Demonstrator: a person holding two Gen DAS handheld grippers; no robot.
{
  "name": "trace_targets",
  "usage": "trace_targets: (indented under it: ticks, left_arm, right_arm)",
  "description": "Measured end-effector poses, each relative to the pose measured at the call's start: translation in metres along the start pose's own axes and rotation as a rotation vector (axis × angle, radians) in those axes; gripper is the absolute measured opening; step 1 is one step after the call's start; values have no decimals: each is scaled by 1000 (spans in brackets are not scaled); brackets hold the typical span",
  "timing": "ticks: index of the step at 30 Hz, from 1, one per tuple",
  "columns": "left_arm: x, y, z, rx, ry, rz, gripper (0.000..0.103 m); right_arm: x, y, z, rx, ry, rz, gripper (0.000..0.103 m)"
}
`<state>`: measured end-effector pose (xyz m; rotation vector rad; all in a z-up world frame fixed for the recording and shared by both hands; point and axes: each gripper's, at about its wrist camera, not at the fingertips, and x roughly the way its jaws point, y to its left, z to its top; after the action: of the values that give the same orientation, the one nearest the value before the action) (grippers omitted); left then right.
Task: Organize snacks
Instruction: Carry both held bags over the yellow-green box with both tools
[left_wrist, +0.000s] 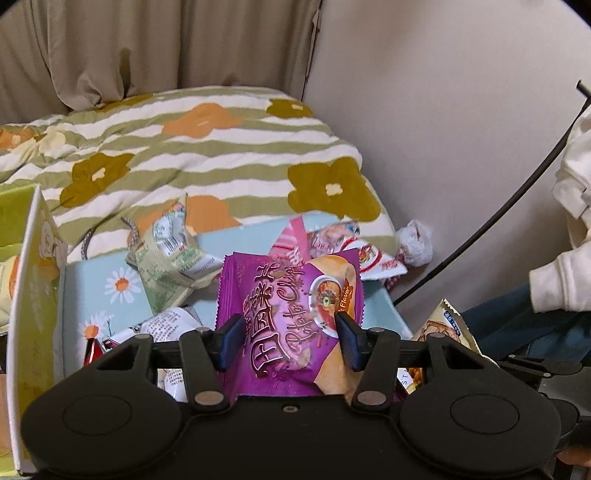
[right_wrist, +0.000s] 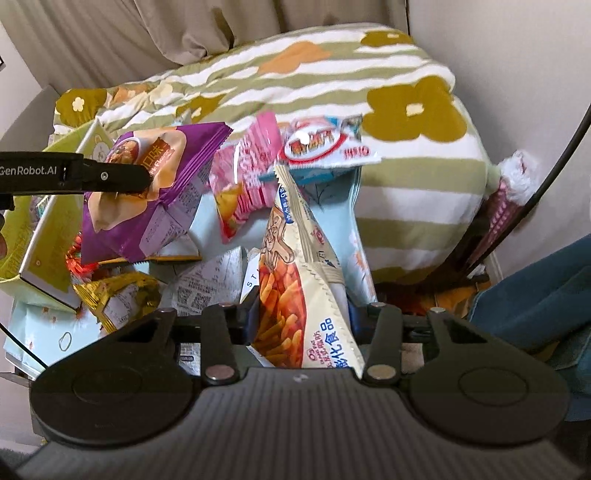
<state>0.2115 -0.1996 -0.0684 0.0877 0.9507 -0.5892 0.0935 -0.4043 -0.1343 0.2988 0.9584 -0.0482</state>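
Left gripper (left_wrist: 290, 341) pinches the purple potato chip bag (left_wrist: 291, 317) at frame centre; right gripper (right_wrist: 301, 317) clamps the cream snack-stick packet (right_wrist: 291, 280) — both light, crinkly, slippery, crushable — grip mid-body.

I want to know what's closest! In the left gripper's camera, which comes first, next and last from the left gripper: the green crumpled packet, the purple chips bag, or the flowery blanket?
1. Purple chips bag: right between the left gripper fingers, pinched.
2. Green crumpled packet: ahead and to the left, lying on the daisy cloth.
3. Flowery blanket: farthest, behind the snacks, by the curtain.
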Motion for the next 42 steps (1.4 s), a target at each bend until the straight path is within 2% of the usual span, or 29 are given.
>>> trace_targets:
  ticks: [12, 21, 26, 31, 37, 42]
  left_arm:
    - [-65, 3, 1, -82, -149, 55, 57]
    - [-118, 33, -12, -175, -242, 171, 57]
    - [-144, 67, -19, -225, -282, 239, 57]
    - [-171, 110, -28, -251, -308, 298, 57]
    - [-192, 172, -38, -268, -300, 353, 57]
    - [-196, 227, -49, -283, -251, 383, 57]
  right_arm:
    - [-46, 11, 33, -102, -110, 14, 58]
    - [-58, 53, 59, -208, -173, 116, 58]
    - [-59, 95, 76, -226, -204, 180, 58]
    - [-60, 156, 89, -257, -236, 250, 58]
    - [-48, 237, 101, -246, -229, 306, 58]
    - [-23, 300, 102, -244, -190, 318, 58]
